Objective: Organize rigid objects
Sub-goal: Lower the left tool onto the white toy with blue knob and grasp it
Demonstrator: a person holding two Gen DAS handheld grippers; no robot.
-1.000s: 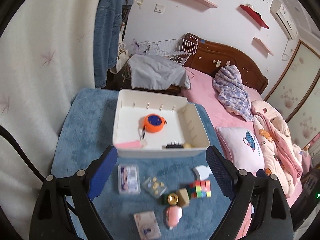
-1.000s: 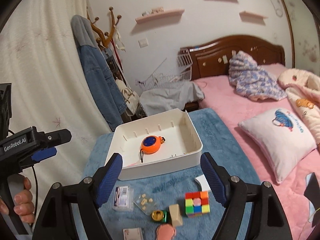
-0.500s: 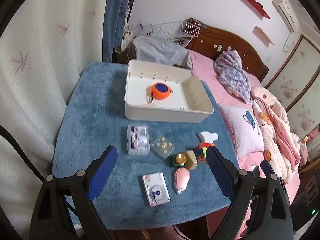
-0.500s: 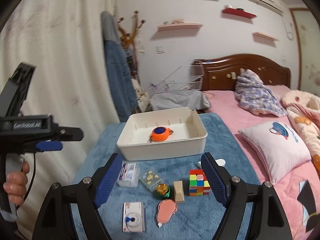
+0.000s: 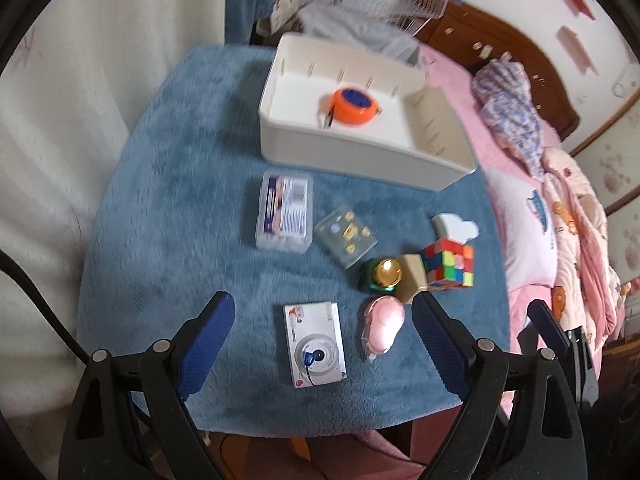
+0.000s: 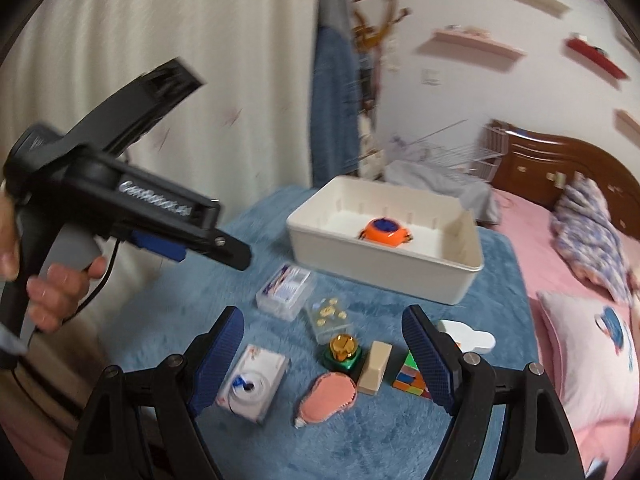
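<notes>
- Left gripper (image 5: 322,336) is spread wide, holds nothing and hovers above the near edge of the blue table (image 5: 168,184); its 2 fingers frame the white camera-like box (image 5: 315,344) and pink pouch (image 5: 383,326) without touching them.
- Right gripper (image 6: 320,354) is also spread wide and empty, above the same clutter; the left hand (image 6: 52,292) grips the other tool's handle at the left of the right wrist view.
- White bin (image 5: 362,148) sits at the far side of the table, long axis running left-right; it contains 1 orange tape measure (image 5: 352,106), roughly central on the floor, clip end toward the left.
- Clear plastic case (image 5: 285,211) lies flat just in front of the bin, long axis pointing toward the bin.
- Small clear box (image 5: 346,236) with yellow bits inside lies just right of the case, turned diagonally.
- Green-and-gold object (image 5: 383,274), beige block (image 5: 414,276) and Rubik's cube (image 5: 450,264) crowd together in a row, touching or nearly so.
- White cloud-shaped piece (image 5: 456,227) lies just behind the cube.
- Frames are motion-blurred; labels unreadable.
</notes>
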